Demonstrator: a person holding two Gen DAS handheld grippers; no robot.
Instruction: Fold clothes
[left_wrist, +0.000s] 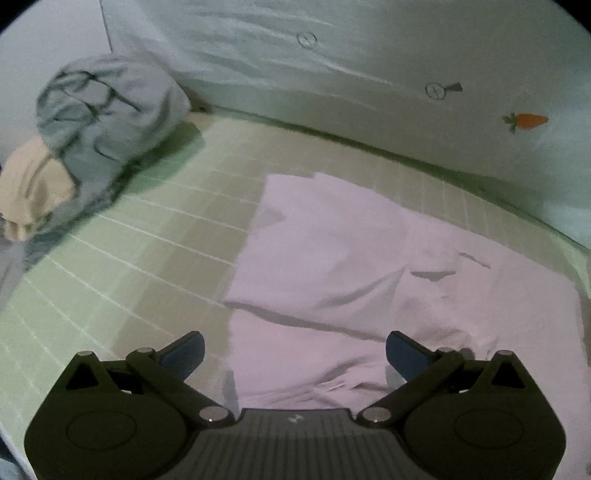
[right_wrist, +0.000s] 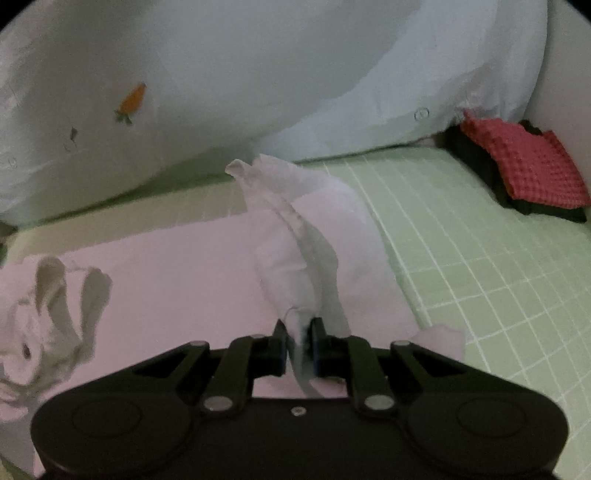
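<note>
a: shirt (right_wrist: 177, 266), pale pink, lies spread on the green checked mat (right_wrist: 480, 236), and our right gripper (right_wrist: 300, 341) has its fingers pinched narrow on a ridge of the cloth, pulling it up into a peak.

b: and our left gripper (left_wrist: 294, 354)?

a: its fingers stand wide apart with nothing between them, hovering just over the near edge of the shirt (left_wrist: 332, 251).

b: what could go wrong from here?

a: we judge the pinch takes only a thin fold, so the cloth could slip out if we lift fast. only 1 side is held, so the free side may drag and bunch, and the fold would land crooked. there is already a crumpled lump at the left edge in the right wrist view, and it could get trapped under the fold.

b: anything nearby to snag on?

a: the grey bundle (left_wrist: 110, 114) and the cream cloth (left_wrist: 33, 188) sit well apart at the far left corner. the red waffle cloth (right_wrist: 528, 162) lies on something dark at the far right, also well apart. the white sheet with a carrot print (right_wrist: 132, 100) hangs behind the mat, near the shirt's far edge, so a wide swing could brush it.

b: containers?

a: we see 0 boxes, baskets or drawers; everything lies loose on the mat.
</note>
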